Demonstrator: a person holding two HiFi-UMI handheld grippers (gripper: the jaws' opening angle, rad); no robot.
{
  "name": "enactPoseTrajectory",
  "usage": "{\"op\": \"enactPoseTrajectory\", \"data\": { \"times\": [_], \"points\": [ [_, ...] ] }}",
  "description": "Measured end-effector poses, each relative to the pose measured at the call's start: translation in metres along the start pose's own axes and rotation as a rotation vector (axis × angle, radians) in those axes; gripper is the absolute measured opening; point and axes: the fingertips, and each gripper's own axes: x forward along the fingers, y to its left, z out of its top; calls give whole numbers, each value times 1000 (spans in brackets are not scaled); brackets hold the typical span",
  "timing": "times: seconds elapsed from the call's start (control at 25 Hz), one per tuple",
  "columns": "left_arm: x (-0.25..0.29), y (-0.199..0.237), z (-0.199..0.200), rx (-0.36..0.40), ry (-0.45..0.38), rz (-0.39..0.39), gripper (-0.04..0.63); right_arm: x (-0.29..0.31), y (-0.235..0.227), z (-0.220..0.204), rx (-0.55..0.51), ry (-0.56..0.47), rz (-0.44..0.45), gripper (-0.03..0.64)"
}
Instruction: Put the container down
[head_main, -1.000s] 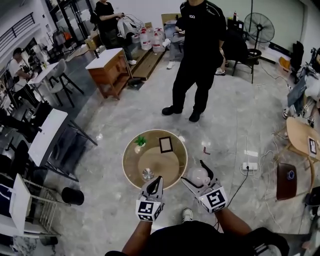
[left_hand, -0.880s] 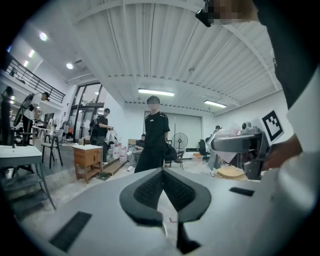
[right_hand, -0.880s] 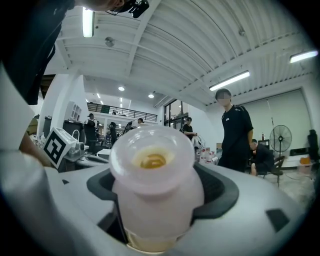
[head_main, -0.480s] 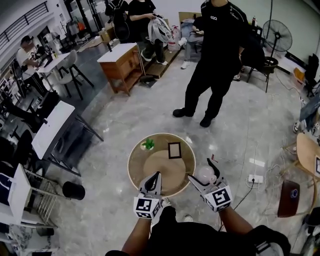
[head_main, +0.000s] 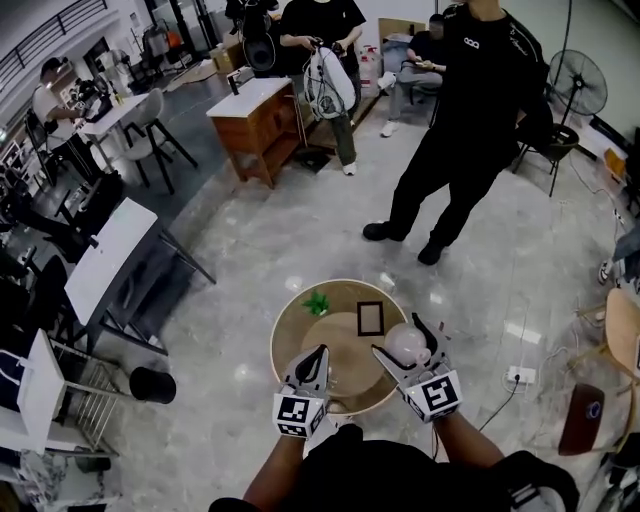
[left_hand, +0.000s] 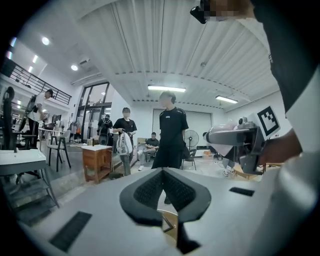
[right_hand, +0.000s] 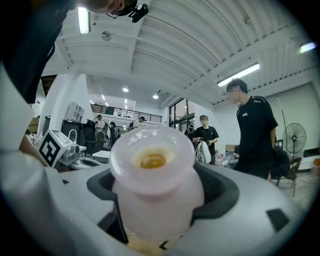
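My right gripper (head_main: 401, 340) is shut on a pale pink, wide-mouthed container (head_main: 407, 343) and holds it above the right part of the round wooden table (head_main: 296, 322). In the right gripper view the container (right_hand: 152, 165) fills the space between the dark pads, mouth toward the camera, with something yellowish inside. The left gripper (head_main: 319, 354) hangs over the table's near edge, shut with nothing in it. Its pads (left_hand: 150, 189) meet in the left gripper view. That view also catches the container (left_hand: 231, 136) at the right.
On the table stand a small green plant (head_main: 317, 302) and a dark picture frame (head_main: 370, 318). A person in black (head_main: 465, 120) stands just beyond the table. A black bin (head_main: 152, 385) and a white desk (head_main: 108, 260) lie left. A power strip (head_main: 520, 375) is on the floor right.
The right gripper has carried the container from beside the table's right edge to above the tabletop. The head view has shifted, and the left gripper stays shut near the front edge.
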Motion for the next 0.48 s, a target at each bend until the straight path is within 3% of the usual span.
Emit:
{"op": "enactPoseTrajectory", "data": {
  "times": [0.48],
  "points": [
    [25,93,-6,-15,12,30,-6,105,11,-10,40,2,19,416]
  ]
}}
